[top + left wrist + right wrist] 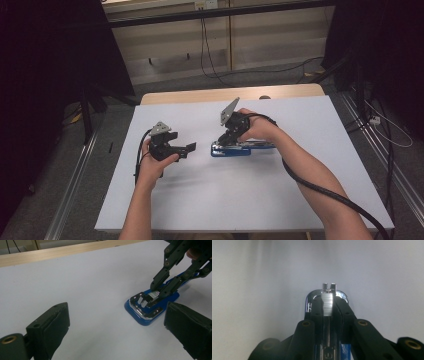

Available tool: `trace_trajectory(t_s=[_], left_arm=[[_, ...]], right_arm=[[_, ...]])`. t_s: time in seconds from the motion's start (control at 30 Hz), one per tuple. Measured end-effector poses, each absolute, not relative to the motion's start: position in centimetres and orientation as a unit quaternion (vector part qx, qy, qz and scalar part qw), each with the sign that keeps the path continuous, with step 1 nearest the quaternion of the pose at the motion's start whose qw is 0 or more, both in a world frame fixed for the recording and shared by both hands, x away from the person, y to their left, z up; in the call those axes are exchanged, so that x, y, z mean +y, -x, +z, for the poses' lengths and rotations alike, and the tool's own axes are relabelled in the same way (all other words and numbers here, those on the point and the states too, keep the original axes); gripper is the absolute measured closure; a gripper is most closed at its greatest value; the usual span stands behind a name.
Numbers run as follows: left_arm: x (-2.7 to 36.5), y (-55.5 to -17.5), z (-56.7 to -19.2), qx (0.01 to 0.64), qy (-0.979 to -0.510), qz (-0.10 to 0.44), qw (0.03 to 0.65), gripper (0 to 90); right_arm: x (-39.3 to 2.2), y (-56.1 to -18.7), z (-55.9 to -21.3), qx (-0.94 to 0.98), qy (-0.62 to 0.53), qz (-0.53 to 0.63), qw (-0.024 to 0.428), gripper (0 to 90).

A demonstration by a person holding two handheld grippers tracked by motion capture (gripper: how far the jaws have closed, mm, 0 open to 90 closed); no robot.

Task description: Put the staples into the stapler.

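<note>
A: Where is the strip of staples [327,305] being held?

B: It is being pinched between the right gripper [157,291] jaws, over the open blue stapler [150,308] mid-table [300,115]. It is best being lowered squarely into the channel.

A: And the left gripper [186,149]?

B: It is being kept open, empty, beside the stapler.

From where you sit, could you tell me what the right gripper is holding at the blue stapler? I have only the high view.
Observer: The right gripper is shut on a strip of staples, seen in its own view.
Operator: Thank you. Is the stapler's channel exposed?
Observer: Yes. The left gripper view shows the stapler with its chrome channel bare, and the strip at its front end.
Operator: And the left gripper?
Observer: The left gripper has its jaws wide apart with nothing between them, short of the stapler.
</note>
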State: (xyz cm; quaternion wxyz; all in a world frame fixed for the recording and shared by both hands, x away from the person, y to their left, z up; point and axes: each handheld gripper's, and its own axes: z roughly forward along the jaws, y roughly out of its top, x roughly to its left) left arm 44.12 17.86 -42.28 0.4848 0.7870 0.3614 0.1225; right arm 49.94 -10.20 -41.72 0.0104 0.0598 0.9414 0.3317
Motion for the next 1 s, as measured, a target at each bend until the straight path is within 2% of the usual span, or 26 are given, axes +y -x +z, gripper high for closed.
trace_trajectory(t_s=[1.0], left_arm=[[17.74, -44.1, -42.31, 0.361, -0.786, 0.123, 0.486, 6.5]], right_arm=[[-10.19, -50.07, -41.67, 0.942, -0.064, 0.33, 0.014, 78.9]])
